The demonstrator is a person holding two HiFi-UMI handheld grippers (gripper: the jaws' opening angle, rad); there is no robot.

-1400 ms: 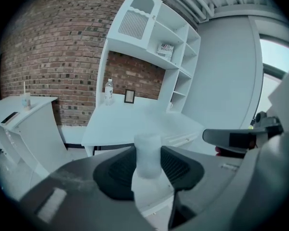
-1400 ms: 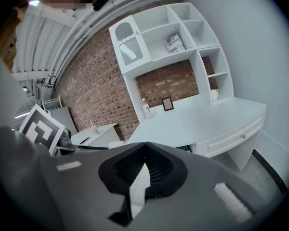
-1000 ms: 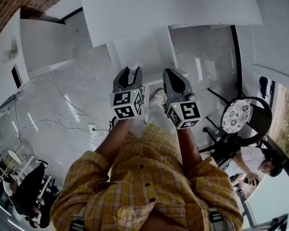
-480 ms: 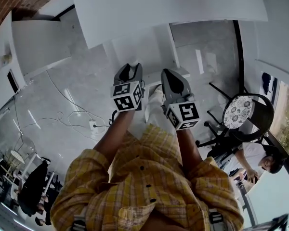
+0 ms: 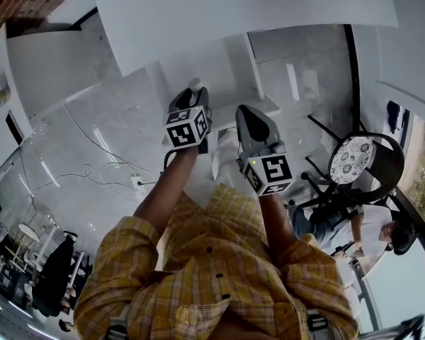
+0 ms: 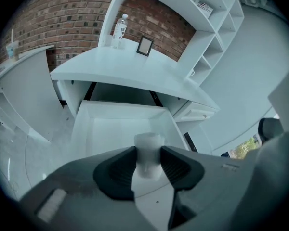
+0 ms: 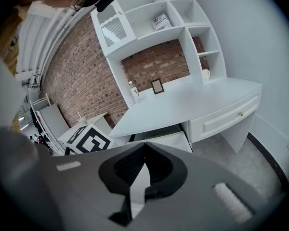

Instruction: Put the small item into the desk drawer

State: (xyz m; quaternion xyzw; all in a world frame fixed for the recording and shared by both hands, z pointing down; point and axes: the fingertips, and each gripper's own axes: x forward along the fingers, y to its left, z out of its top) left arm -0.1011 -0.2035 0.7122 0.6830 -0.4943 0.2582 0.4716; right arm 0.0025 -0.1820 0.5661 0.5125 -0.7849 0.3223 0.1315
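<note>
My left claw (image 6: 148, 154) clamped on small white item (image 6: 148, 141), poised over open drawer (image 6: 111, 129) under counter (image 6: 125, 66). Risk: letting go this high, item bounces out or tips; drifting sideways clips drawer wall. Item's shape unclear, possibly roundish, so may roll. Right claw (image 7: 145, 146) closed, empty, idle.

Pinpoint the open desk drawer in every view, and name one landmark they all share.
Head view: the open drawer sits upper centre, below the desk's edge and beyond the left gripper.
Left gripper view: the open drawer fills the centre, just past the jaws gripping the small white item.
Right gripper view: the open drawer peeks over the jaw tips, lower centre.
Shared landmark: the white desk top.
</note>
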